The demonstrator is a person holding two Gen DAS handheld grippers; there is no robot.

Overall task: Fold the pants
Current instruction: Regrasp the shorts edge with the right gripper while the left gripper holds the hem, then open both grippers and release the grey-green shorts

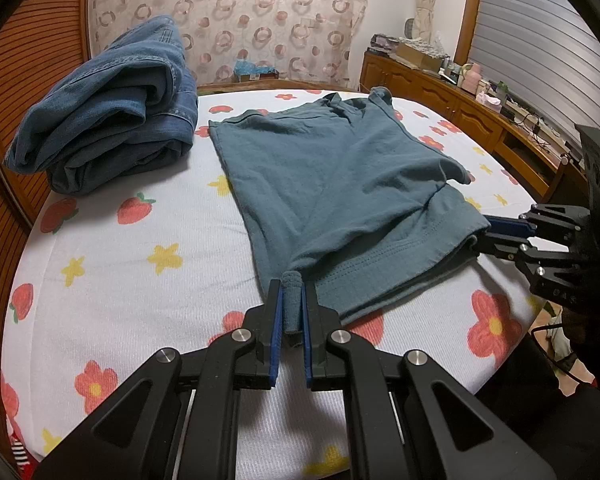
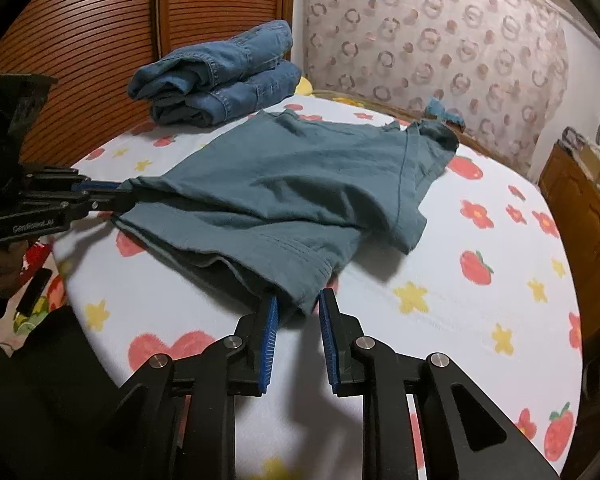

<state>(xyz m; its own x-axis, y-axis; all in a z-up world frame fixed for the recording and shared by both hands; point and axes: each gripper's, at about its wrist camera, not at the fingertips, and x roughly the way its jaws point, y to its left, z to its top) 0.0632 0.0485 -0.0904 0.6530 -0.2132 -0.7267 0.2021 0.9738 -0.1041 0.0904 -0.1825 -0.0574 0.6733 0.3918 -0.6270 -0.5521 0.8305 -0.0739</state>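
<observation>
Teal-grey pants (image 1: 324, 184) lie folded on the flowered bedsheet (image 1: 140, 272), hem edge toward me. My left gripper (image 1: 292, 296) is shut on a bunched corner of the hem. In the right wrist view the same pants (image 2: 284, 184) spread across the bed. My right gripper (image 2: 296, 308) holds the other near corner between its blue pads, jaws a little apart around the cloth. The right gripper also shows in the left wrist view (image 1: 480, 236), and the left gripper in the right wrist view (image 2: 120, 196).
Folded blue jeans (image 1: 112, 108) are stacked at the far left of the bed, also in the right wrist view (image 2: 220, 76). A wooden slatted wardrobe (image 2: 100, 40) stands behind them. A wooden cabinet (image 1: 460, 108) with clutter runs along the right side.
</observation>
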